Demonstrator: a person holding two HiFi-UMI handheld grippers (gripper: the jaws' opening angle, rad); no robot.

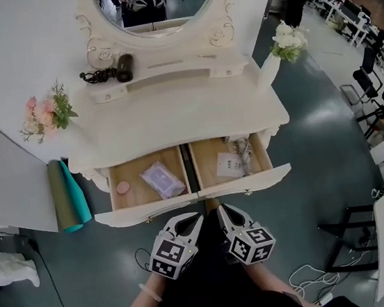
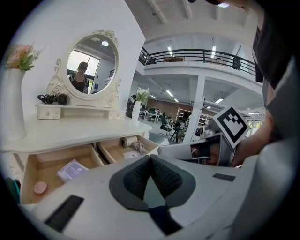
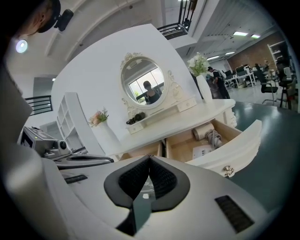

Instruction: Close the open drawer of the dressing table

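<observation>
left drawer and right drawer stand open just ahead of the fingers; left gripper and right gripper, fingers closed on nothing, aim at the fronts, seemingly ready to push.

The worktop is smooth white paint with a soft sheen. Inside, the drawers show bare pale wood, matt. A small metal knob glints on the white front. The fingers have ribbed black rubbery pads set in matt grey plastic. The floor is glossy dark green.
</observation>
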